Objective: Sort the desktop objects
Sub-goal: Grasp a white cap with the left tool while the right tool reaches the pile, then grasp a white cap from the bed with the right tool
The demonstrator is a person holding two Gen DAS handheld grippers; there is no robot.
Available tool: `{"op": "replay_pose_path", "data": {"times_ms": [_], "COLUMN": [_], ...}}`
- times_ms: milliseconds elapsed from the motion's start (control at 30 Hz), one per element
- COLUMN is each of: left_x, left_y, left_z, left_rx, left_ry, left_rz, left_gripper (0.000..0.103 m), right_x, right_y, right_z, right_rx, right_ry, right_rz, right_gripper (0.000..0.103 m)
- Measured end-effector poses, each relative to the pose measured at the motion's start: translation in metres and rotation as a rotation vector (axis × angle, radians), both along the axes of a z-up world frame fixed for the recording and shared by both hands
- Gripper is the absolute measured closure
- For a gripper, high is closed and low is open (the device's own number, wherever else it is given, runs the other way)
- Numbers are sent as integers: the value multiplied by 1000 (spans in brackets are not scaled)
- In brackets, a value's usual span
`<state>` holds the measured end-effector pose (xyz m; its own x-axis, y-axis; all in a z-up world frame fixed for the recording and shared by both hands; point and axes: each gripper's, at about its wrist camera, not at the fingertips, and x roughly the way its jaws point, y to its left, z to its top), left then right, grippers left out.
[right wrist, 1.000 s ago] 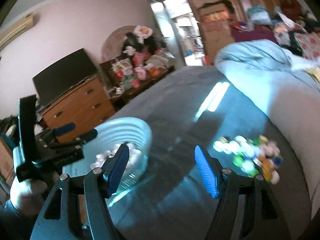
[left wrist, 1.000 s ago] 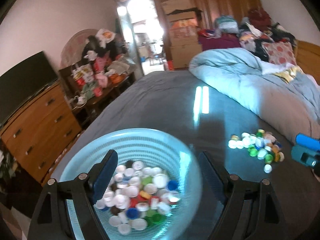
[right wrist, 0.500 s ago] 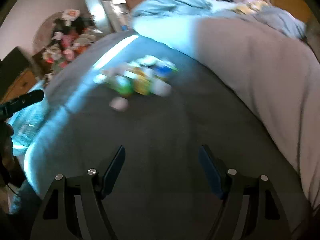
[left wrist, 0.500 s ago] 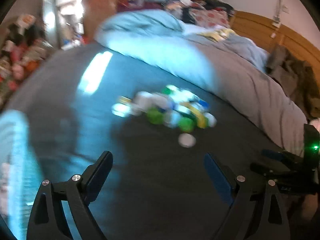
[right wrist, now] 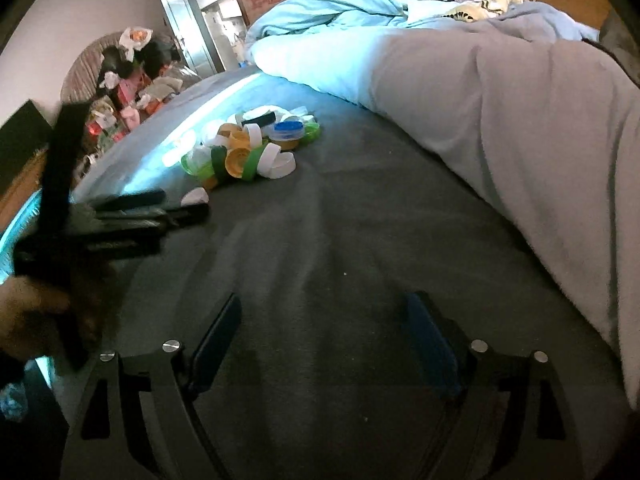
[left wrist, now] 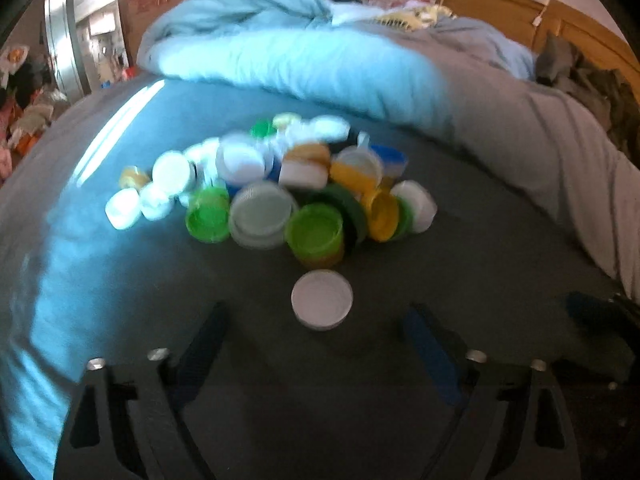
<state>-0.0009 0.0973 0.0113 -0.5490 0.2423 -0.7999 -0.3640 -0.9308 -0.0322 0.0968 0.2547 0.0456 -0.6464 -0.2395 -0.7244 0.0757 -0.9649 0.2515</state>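
A pile of bottle caps (left wrist: 280, 184), white, green, yellow and blue, lies on the dark grey bedsheet (left wrist: 460, 280). One white cap (left wrist: 322, 300) lies alone just in front of the pile. My left gripper (left wrist: 316, 328) is open, low over the sheet, with the lone white cap just ahead of its fingertips. My right gripper (right wrist: 320, 312) is open and empty over bare sheet, well short of the pile (right wrist: 248, 148). In the right wrist view the left gripper (right wrist: 132, 216) shows at the left, pointing at the white cap (right wrist: 195, 197).
A bunched pale blue and grey duvet (right wrist: 460, 80) lies along the right and far side of the sheet. The edge of the pale blue basket (right wrist: 16, 220) shows at the far left. A cluttered dresser (right wrist: 124, 76) stands beyond the bed.
My left gripper swung away from the basket of caps to the loose pile and closed in on the lone white cap. My right gripper also turned toward the pile and dropped lower.
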Motion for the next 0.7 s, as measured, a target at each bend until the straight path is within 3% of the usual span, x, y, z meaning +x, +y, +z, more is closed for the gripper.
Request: {"op": "replay_pose_path", "data": {"times_ms": [33, 67, 100, 133, 300, 533, 667, 700], "left_x": [-1, -2, -3, -4, -8, -7, -7, -6], "left_y": [-2, -4, -6, -9, -23, -24, -25, -25], "left_z": [0, 1, 3, 5, 4, -3, -5, -5], "left_rx": [14, 21, 27, 31, 105, 120, 126, 127], "left_ry": [0, 2, 4, 5, -3, 4, 3, 3], "left_rz": [4, 7, 6, 12, 39, 40, 41, 41], "left_gripper": [23, 45, 60, 72, 72, 71, 71, 71], "right_x": [0, 0, -3, -6, -57, -131, -144, -145], "right_y": [3, 6, 7, 7, -21, -54, -65, -65], "right_z": [1, 4, 8, 11, 38, 16, 8, 3], "right_rx": [-18, -55, -94, -103, -18, 167, 190, 188], "right_ry": [3, 1, 6, 15, 89, 48, 28, 13], "right_rz": [0, 4, 6, 10, 158, 351, 425, 425], "right_gripper": [34, 49, 61, 64, 66, 65, 66, 71]}}
